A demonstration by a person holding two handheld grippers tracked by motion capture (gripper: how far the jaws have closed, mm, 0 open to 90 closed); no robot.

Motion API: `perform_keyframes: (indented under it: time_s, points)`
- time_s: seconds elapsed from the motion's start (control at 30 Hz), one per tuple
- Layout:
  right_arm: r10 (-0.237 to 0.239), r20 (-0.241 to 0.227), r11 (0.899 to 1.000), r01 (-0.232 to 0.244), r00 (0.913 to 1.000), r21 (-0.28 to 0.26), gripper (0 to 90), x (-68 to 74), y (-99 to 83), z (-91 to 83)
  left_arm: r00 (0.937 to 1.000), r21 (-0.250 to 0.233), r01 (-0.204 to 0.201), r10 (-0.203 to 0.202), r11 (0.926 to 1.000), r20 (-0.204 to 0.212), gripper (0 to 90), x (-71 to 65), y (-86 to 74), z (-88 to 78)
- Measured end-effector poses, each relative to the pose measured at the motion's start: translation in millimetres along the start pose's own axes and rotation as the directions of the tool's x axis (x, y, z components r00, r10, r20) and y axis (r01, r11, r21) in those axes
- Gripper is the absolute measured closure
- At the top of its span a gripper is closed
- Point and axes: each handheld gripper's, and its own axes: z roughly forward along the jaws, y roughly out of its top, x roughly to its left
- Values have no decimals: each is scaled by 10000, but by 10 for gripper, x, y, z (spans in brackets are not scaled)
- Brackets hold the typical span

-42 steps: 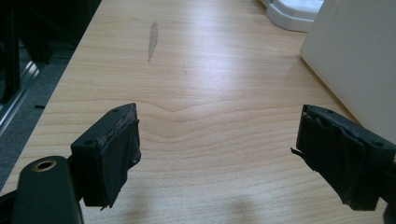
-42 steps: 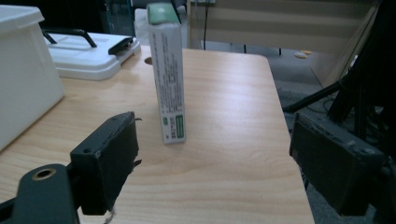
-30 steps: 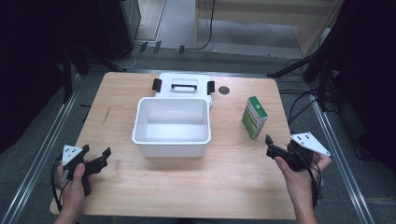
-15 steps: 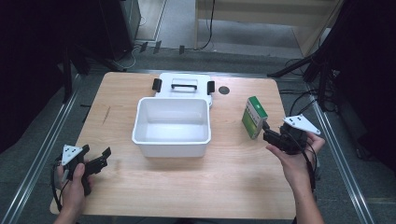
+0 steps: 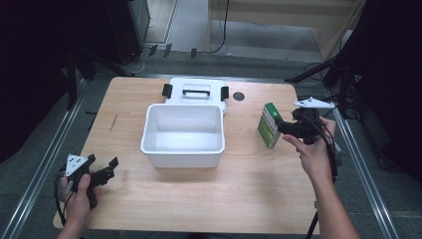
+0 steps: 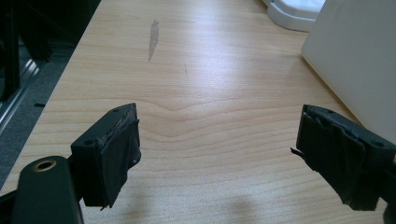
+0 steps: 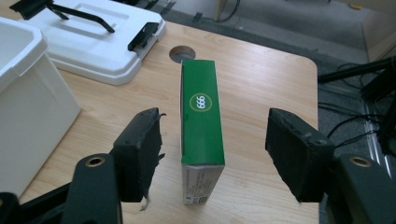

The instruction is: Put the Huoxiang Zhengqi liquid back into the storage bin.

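Over on the left, the left tongs [image 5: 102, 169] sat low near the tabletop's [image 5: 249, 199] front corner, jaws spread wide with nothing but bare wood between them. No trouble there, though the wall of the white bin [image 5: 182, 152] stood close to one jaw, and a careless swing could have knocked it.

In the middle, the bin stood open and looked empty, its lid [image 5: 196, 93] lying flat just behind it.

Then the action on the right: the green box [image 5: 268, 125] stood upright on the tabletop, beside the bin but apart from it, and the right tongs [image 7: 212, 156] had it between the jaws. Those jaws had just been closing, yet a gap showed on both sides, so no grip yet. Here was the risk, as I judged it. The box was tall and narrow; if one pad had met it first, it might have tipped or skidded away. A pinch too near the top edge could have let it swing or slip on the lift.
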Motion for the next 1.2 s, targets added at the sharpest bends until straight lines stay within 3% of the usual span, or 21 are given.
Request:
perform_keyframes:
  time_s: [0.17, 0.23, 0.4, 0.43, 0.47, 0.5, 0.6, 0.67, 0.7, 0.73, 0.8, 0.83, 0.87, 0.9, 0.93, 1.03, 1.07, 1.1, 1.13, 1.17, 1.2]
  points:
    - [-343, -144, 9958, 354, 9993, 839, 435, -21, 145, 59, 10000, -1, -1, 1, 10000, 2, 140, 0, 0, 0]
    - [-528, -653, 9867, 621, 9965, 1500, 464, -41, 278, 110, 10000, -3, 1, -1, 10000, -10, 140, 0, 0, 0]
    - [-464, -1083, 9730, 695, 9930, 2199, 385, -56, 410, 189, 10000, -1, -12, 12, 10000, -12, 140, -1, 0, -1]
    - [-435, -965, 9601, 683, 9944, 2712, 367, -58, 468, 233, 10000, -3, -12, 12, 10000, -14, 140, -1, 0, -1]
    - [-435, -965, 9601, 683, 9944, 2712, 367, -58, 468, 233, 10000, -5, -15, 15, 10000, -11, 140, -1, 0, -1]
    - [-486, -622, 9472, 657, 9969, 3138, 366, -59, 515, 269, 10000, -8, -19, 19, 10000, -2, 140, -1, 0, -1]
    - [-289, -256, 9318, 362, 9993, 3611, 403, -99, 589, 318, 10000, -7, -27, 27, 10000, 2, 140, -1, 0, -1]
    - [-140, -280, 9141, 242, 9995, 4047, 407, -138, 634, 365, 10000, -20, -10, 10, 10000, 6, 140, -2, 0, 1]
    - [-140, -280, 9141, 242, 9995, 4047, 407, -138, 634, 365, 10000, -9, -20, 20, 10000, 7, 140, -1, 0, 0]
    - [-65, -514, 8852, 296, 9987, 4643, 411, -163, 678, 429, 10000, -8, -16, 16, 10000, 8, 140, -1, 0, 0]
    - [-294, -442, 8679, 474, 9986, 4945, 417, -158, 723, 468, 10000, -7, -20, 20, 10000, 11, 140, 0, 0, 0]
    - [-451, -367, 8534, 576, 9983, 5180, 419, -152, 762, 489, 10000, -4, -5, 5, 10000, 5, 140, -1, 0, 0]
    - [-451, -367, 8534, 576, 9983, 5180, 419, -152, 762, 489, 10000, -4, -5, 5, 10000, 5, 140, -1, 0, 0]
    - [-592, -536, 8309, 790, 9968, 5507, 409, -124, 834, 510, 10000, -5, 1, -1, 10000, 12, 140, 0, 0, 1]
    - [-592, -536, 8309, 790, 9968, 5507, 409, -124, 834, 510, 10000, -5, 1, -1, 10000, 12, 140, 0, 0, 1]
    - [-682, -904, 7850, 1094, 9936, 6098, 390, -34, 958, 554, 10000, 9, -13, 13, 10000, 28, 140, 1, 1, 0]
    - [-682, -904, 7850, 1094, 9936, 6098, 390, -34, 958, 554, 10000, 5, -1, 1, 10000, 26, 140, 0, 1, 1]
    - [-674, -895, 7731, 1087, 9937, 6249, 391, -18, 972, 571, 10000, 6, -15, 15, 10000, 28, 140, 1, 1, 0]
    - [-694, -850, 7556, 1080, 9940, 6460, 393, 3, 983, 602, 10000, -3, -17, 17, 10000, 26, 140, 1, 0, 1]
    - [-821, -807, 7274, 1151, 9933, 6765, 392, 42, 988, 677, 10000, -2, -20, 20, 10000, 29, 140, 1, 0, 0]
    - [-808, -803, 7267, 1139, 9935, 6774, 389, 49, 985, 704, 10000, 1, -14, 14, 10000, 43, 140, 2, 0, 0]
